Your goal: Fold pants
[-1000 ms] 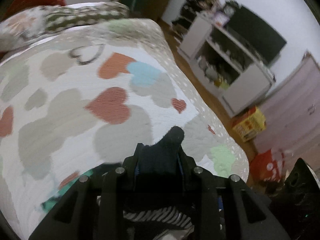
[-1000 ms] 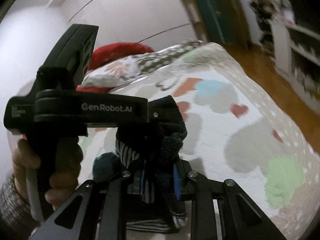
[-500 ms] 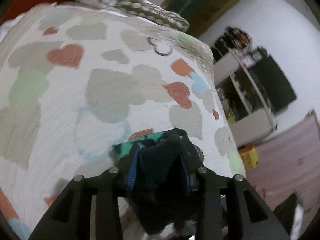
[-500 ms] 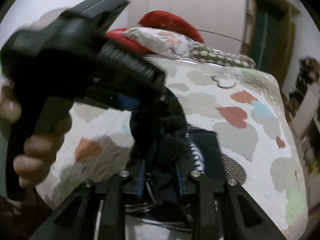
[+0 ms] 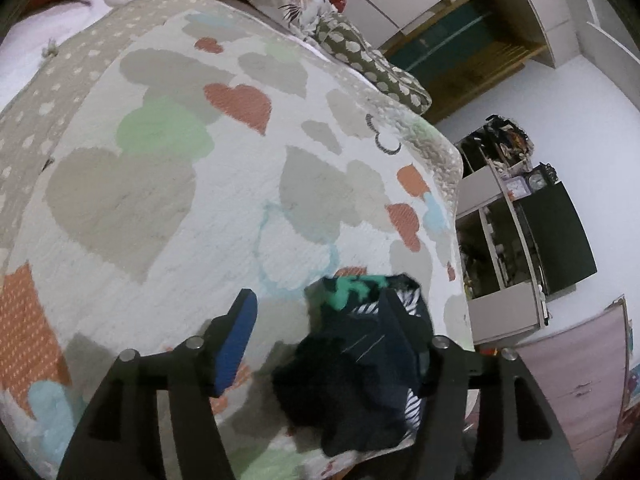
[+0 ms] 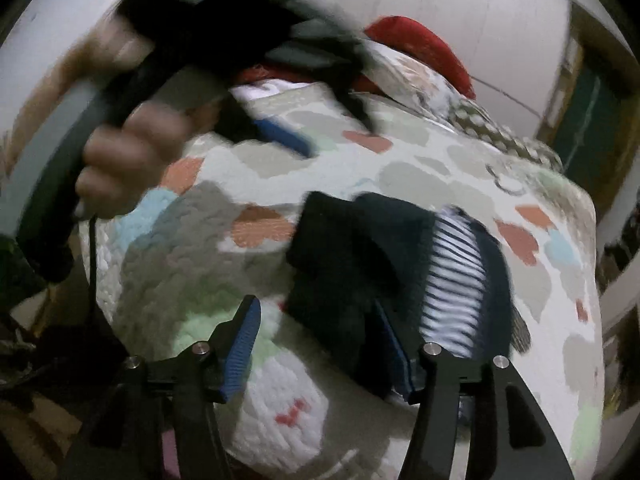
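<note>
The dark navy pants [image 5: 360,368] with a white-striped lining and a green patch lie bunched on the heart-print bedspread [image 5: 168,184] near its right edge. My left gripper [image 5: 316,312] is open; the cloth lies against its right finger. In the right wrist view the pants [image 6: 360,264] lie folded on the bed with the striped lining showing. My right gripper [image 6: 316,316] is open, its right finger against the cloth. The left gripper in a hand [image 6: 132,152] shows blurred at the upper left.
Red and patterned pillows [image 5: 304,4] lie at the head of the bed. A white shelf unit with a dark screen [image 5: 536,240] stands beside the bed at the right. A pink dresser [image 5: 580,380] is at the lower right.
Both grippers have opened and let go of the pants, which now rest on the bedspread. The left gripper has swung up and away in the right wrist view.
</note>
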`<move>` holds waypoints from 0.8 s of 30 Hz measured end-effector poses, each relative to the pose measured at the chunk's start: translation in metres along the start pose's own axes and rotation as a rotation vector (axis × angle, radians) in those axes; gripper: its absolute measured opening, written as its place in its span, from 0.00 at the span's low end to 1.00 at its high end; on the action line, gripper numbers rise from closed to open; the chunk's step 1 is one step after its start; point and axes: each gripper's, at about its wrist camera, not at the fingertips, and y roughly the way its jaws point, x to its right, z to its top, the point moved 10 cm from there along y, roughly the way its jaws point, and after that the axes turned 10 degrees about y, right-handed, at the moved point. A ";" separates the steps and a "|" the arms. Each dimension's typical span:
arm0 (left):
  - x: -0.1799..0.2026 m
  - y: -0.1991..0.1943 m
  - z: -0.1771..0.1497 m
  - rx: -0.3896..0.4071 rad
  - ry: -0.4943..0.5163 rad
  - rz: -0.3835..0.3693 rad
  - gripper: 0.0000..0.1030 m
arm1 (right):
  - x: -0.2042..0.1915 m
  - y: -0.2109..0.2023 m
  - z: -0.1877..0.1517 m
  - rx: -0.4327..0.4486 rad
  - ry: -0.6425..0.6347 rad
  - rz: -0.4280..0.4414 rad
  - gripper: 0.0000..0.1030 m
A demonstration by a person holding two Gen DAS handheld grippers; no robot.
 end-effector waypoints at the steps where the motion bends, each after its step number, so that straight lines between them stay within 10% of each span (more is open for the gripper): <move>1: -0.001 0.001 -0.005 -0.006 0.002 -0.002 0.64 | 0.017 -0.007 0.003 0.012 0.053 -0.010 0.62; 12: 0.034 0.029 -0.053 -0.103 0.143 -0.076 0.71 | 0.146 0.023 0.050 0.004 0.473 -0.013 0.70; 15: 0.041 0.030 -0.054 -0.120 0.235 0.004 0.27 | 0.142 0.052 0.052 -0.068 0.517 0.066 0.70; 19: 0.059 0.025 -0.047 -0.103 0.317 0.038 0.21 | 0.133 0.066 0.048 -0.113 0.560 0.156 0.25; 24: 0.091 0.027 -0.026 -0.074 0.390 0.047 0.21 | 0.148 0.046 0.051 -0.042 0.588 0.115 0.15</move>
